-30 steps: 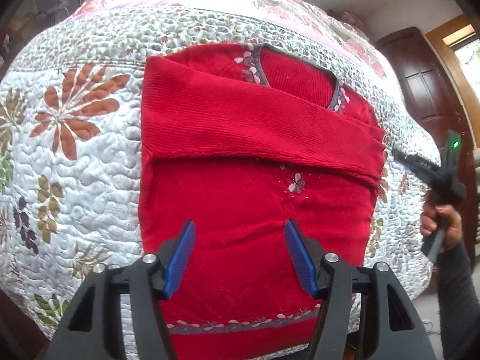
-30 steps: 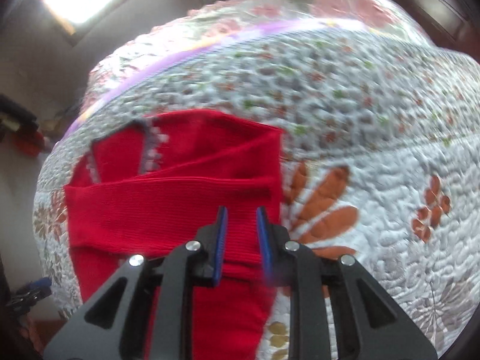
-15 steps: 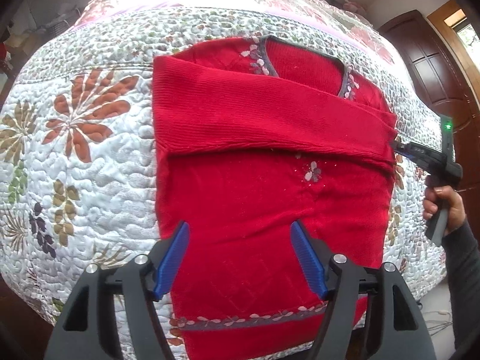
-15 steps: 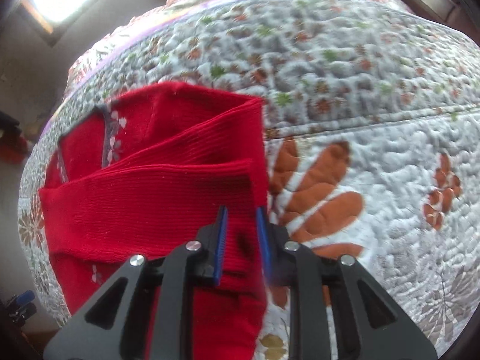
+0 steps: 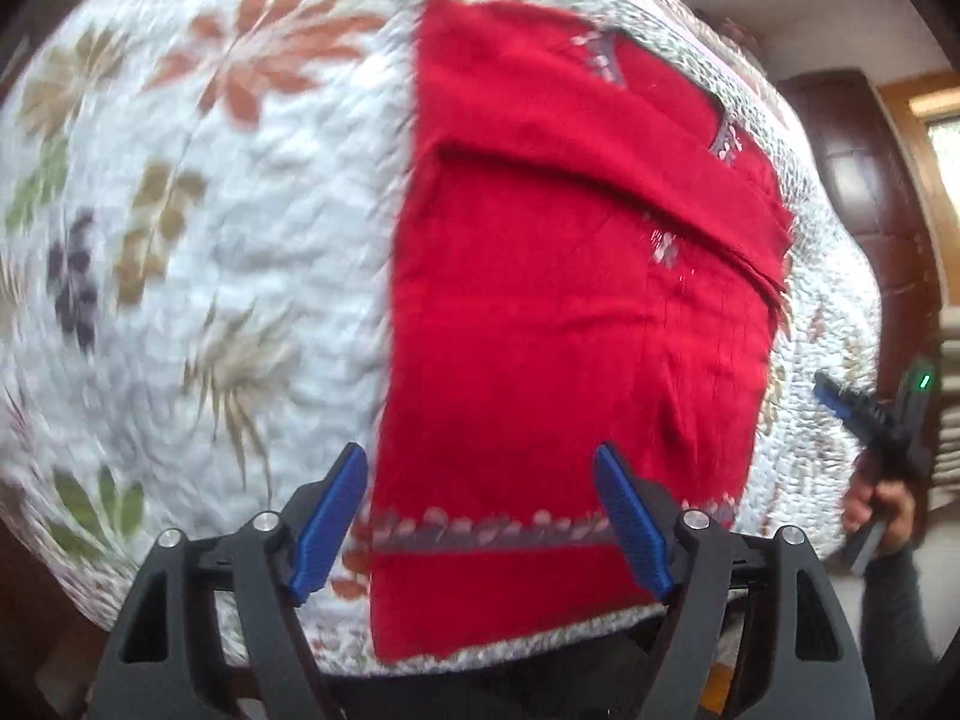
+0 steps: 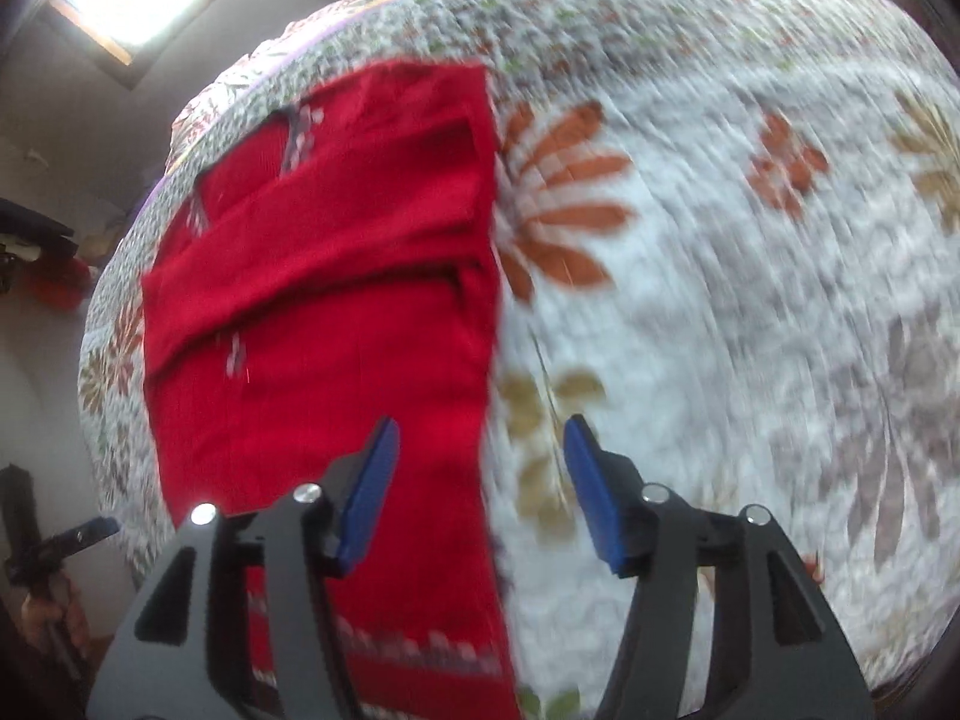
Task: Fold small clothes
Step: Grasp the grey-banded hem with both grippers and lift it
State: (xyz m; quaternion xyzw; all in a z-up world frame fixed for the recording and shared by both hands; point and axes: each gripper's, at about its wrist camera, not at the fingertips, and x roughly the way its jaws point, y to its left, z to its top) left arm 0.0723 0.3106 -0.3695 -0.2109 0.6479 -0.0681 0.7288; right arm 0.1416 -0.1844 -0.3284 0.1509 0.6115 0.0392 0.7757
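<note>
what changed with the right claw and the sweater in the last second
The right claw let go of the folded sleeve, opened and pulled back toward the sweater's near right edge. The left claw stayed open over the hem. The sweater stayed flat on the quilt, sleeves folded across.

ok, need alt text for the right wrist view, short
A red sweater lies flat on a floral quilt, sleeves folded across its chest, filling the left half of the blurred fisheye frame. The right gripper hangs open over the sweater's right edge, holding nothing. The left gripper shows at far left, in a hand.
</note>
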